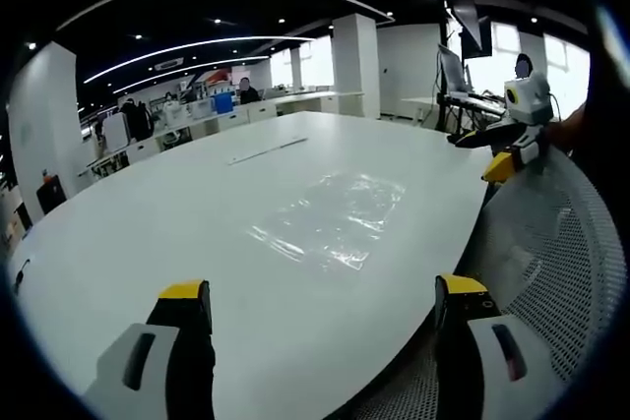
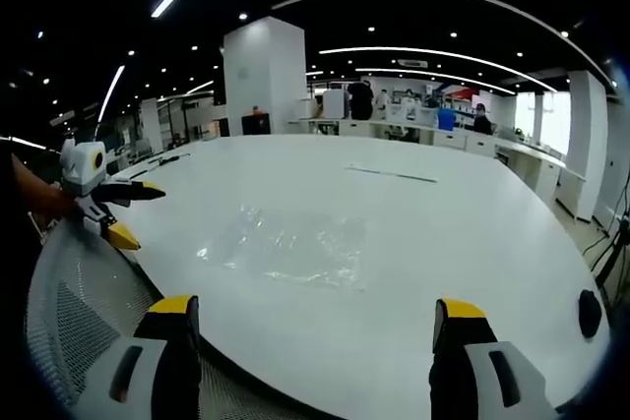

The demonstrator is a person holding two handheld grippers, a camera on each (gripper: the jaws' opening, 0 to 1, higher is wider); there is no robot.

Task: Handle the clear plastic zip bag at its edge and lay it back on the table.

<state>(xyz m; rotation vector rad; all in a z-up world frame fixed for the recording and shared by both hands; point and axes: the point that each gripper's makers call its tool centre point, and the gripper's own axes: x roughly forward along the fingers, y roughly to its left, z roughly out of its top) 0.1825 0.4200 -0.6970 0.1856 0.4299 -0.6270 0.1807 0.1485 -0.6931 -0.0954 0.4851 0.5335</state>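
The clear plastic zip bag (image 1: 335, 215) lies flat on the white table (image 1: 197, 204), wrinkled and shiny. My left gripper (image 1: 325, 302) is open, its yellow-tipped jaws wide apart near the table's front edge, short of the bag. In the right gripper view the bag (image 2: 285, 246) also lies flat ahead, and my right gripper (image 2: 315, 317) is open with nothing between its jaws. The right gripper (image 1: 507, 150) comes into the left gripper view at the right, held over the table edge. At the left of the right gripper view the left gripper (image 2: 113, 209) is visible.
A mesh chair back (image 1: 551, 253) stands at the table's near edge between the two grippers. A long thin strip (image 1: 268, 150) lies farther back on the table. A small dark object (image 2: 589, 314) sits near the table's right edge. Desks, monitors and people fill the background.
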